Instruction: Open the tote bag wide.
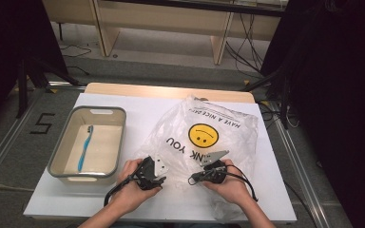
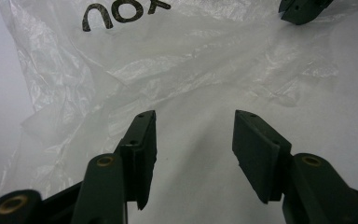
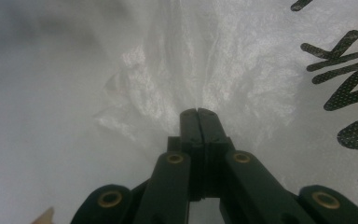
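Right gripper view: with right tool (image 3: 198, 112) clenched on plastic bag (image 3: 177, 79) film, pinch opposite layer using half-open left tool (image 2: 193, 133).

Even overhead light in the high view; table (image 1: 52, 199) bright, room edges fall to black. Soft, low resolution throughout. Plastic bag (image 1: 209, 137) shows pale sheen, no hard glare. Left gripper (image 2: 195, 135) view: jaws sharp, film beyond washed out. Right gripper (image 3: 198, 116) view: dimmer, left side blurred grey.
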`<state>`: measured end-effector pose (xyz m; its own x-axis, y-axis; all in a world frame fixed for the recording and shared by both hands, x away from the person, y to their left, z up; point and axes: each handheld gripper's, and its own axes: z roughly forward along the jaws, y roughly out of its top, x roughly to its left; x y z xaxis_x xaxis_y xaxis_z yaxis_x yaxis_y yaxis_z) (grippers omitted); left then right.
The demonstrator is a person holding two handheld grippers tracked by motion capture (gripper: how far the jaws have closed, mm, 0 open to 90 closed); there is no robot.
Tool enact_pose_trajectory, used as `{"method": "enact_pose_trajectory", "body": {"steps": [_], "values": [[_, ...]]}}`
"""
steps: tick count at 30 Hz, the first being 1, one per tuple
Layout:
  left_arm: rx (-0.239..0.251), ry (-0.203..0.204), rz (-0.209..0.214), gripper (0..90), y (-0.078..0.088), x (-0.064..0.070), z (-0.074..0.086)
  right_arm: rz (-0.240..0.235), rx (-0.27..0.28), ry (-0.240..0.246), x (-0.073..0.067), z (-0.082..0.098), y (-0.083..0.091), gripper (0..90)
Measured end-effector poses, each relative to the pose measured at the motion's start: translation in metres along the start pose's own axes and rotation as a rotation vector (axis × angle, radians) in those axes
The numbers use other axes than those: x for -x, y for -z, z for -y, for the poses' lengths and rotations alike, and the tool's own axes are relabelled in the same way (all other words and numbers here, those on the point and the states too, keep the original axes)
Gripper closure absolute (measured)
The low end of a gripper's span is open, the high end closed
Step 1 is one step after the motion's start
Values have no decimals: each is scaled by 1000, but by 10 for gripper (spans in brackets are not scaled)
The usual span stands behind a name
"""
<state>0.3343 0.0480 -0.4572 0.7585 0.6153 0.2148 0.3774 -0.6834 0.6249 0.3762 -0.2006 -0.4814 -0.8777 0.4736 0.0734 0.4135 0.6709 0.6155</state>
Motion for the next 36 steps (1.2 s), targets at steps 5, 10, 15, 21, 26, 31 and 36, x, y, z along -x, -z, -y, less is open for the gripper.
{"method": "enact_pose_trajectory", "body": {"steps": [5, 10, 15, 21, 26, 31, 36], "values": [[2, -1, 1, 494, 1, 0, 0, 1, 47, -37, -1, -2, 6, 900], [15, 7, -12, 497, 1, -2, 0, 10, 94, -43, -1, -6, 18, 900], [25, 7, -15, 496, 2, -1, -1, 22, 112, -52, -1, -7, 20, 900], [45, 13, -24, 495, 4, -3, 0, 64, 128, -42, -2, -10, 27, 900], [96, -5, -18, 506, 4, 2, -3, 79, 168, -49, -5, -13, 38, 900], [146, 29, 99, 546, -4, 15, -7, 98, 210, -62, -6, -17, 44, 900], [140, -19, 178, 553, -17, 34, -13, 108, 239, -75, -8, -21, 50, 900]]}}
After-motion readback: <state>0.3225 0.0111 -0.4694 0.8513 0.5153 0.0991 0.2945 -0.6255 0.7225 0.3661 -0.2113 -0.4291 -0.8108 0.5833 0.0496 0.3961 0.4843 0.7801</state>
